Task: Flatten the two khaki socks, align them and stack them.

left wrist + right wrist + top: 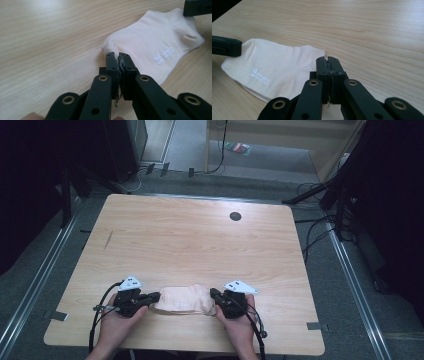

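Pinching the sock [182,300] at both ends near the counter's [190,240] front edge, your left tongs [118,58] and right tongs [327,61] are clamping fabric; lifting evenly is likely coming next.

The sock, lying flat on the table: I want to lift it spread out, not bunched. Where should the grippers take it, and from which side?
Take the sock by its two short ends, each gripper coming in level from its own side. It lies flat and lengthwise between them, so only thin edges offer a pinch. The left gripper and right gripper are shut at those ends.
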Demonstrator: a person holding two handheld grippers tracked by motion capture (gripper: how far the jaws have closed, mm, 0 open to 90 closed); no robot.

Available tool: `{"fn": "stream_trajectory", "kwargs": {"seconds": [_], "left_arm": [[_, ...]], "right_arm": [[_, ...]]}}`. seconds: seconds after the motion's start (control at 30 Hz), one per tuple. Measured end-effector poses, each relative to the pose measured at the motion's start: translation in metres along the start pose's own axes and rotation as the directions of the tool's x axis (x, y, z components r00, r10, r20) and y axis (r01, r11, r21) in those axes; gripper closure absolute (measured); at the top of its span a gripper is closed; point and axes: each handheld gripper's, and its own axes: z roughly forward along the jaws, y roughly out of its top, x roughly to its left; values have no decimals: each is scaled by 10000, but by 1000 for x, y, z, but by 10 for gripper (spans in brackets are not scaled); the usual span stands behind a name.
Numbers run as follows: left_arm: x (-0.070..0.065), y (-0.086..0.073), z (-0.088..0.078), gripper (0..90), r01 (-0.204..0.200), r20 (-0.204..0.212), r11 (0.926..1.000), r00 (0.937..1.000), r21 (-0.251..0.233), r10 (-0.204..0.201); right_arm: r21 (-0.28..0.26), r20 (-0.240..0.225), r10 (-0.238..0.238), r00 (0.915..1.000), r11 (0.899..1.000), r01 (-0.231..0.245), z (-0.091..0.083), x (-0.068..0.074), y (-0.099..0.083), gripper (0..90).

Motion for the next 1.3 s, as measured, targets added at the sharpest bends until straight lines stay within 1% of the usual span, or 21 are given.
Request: {"fn": "stream_trajectory", "kwargs": {"seconds": [0.1, 0.17, 0.33, 0.43, 0.47, 0.57, 0.6, 0.67, 0.77, 0.8, 0.83, 0.87, 0.93, 0.97, 1.0, 1.03, 1.07, 1.1, 1.2, 1.23, 1.3], "left_arm": [[-1, 1, -6, 892, -181, 44, 9996, 9998, -238, 182], [-2, 3, -11, 894, -286, 169, 9979, 9994, -589, 296], [-2, 6, -18, 895, -309, 206, 9960, 9992, -842, 328], [0, 8, -23, 899, -418, 161, 9956, 9989, -836, 433], [1, 8, -26, 900, -537, -17, 9953, 9986, -800, 537], [1, 8, -29, 900, -684, -216, 9949, 9975, -741, 670], [0, 8, -30, 900, -845, -254, 9941, 9962, -680, 829], [-3, 7, -27, 900, -908, -94, 9935, 9959, -686, 903], [-7, 5, -22, 900, -1093, -132, 9910, 9940, -775, 1086], [-11, 4, -16, 897, -1259, -99, 9893, 9920, -735, 1255], [-11, 4, -16, 894, -1259, -99, 9893, 9920, -735, 1255], [-14, 3, -13, 889, -1403, 56, 9885, 9900, -572, 1408], [-16, 2, -10, 879, -1514, -13, 9873, 9885, -479, 1515], [-15, 0, -5, 768, -1502, -22, 9883, 9887, -254, 1502], [-15, -1, -1, 681, -1454, -41, 9893, 9894, -139, 1454], [-15, -1, -1, 623, -1454, -41, 9893, 9894, -139, 1454], [-14, -3, 0, 623, -1450, -46, 9893, 9894, -146, 1450], [-12, -2, -1, 558, -1250, 35, 9915, 9921, -361, 1252], [-9, 0, -4, 575, -951, 313, 9938, 9948, -578, 970], [-9, 0, -4, 592, -951, 313, 9938, 9948, -578, 970], [-7, -1, 0, 625, -852, 314, 9954, 9957, -438, 866]], "right_arm": [[-108, -133, -85, 9999, 9999, 83, -2, 2, 2, 897], [-259, -153, -74, 9999, 9996, 70, -5, 3, 3, 900], [-546, -386, 132, 9992, 9984, -153, -15, 1, 8, 900], [-514, -282, 234, 9993, 9984, -248, -24, 0, 12, 900], [-500, -240, 251, 9994, 9984, -263, -27, -1, 13, 900], [-341, 158, 27, 9999, 9994, -21, -36, -3, 13, 900], [-288, 260, -15, 9997, 9996, 23, -39, -4, 12, 900], [-219, 374, -21, 9993, 9998, 29, -43, -6, 10, 900], [-167, 299, -53, 9995, 9998, 58, -43, -8, 7, 900], [-227, 315, -341, 9989, 9991, 348, -39, -8, 5, 900], [-227, 315, -341, 9989, 9991, 348, -39, -8, 5, 900], [-250, 388, -587, 9975, 9979, 597, -34, -7, 4, 900], [-231, 395, -757, 9963, 9968, 767, -32, -7, 3, 900], [208, 108, -814, 9966, 9965, 811, -26, -9, 1, 876], [494, -13, -657, 9978, 9966, 657, -23, -11, -1, 809], [494, -13, -657, 9978, 9966, 657, -23, -11, -1, 809], [571, 133, -506, 9986, 9971, 498, -22, -12, -3, 721], [397, 267, -248, 9993, 9989, 238, -22, -15, -5, 639], [370, 31, 212, 9998, 9991, -213, -24, -19, -4, 606], [370, 31, 212, 9998, 9991, -213, -24, -19, -4, 606], [788, -290, 756, 9967, 9942, -731, -20, -21, -6, 586]]}}
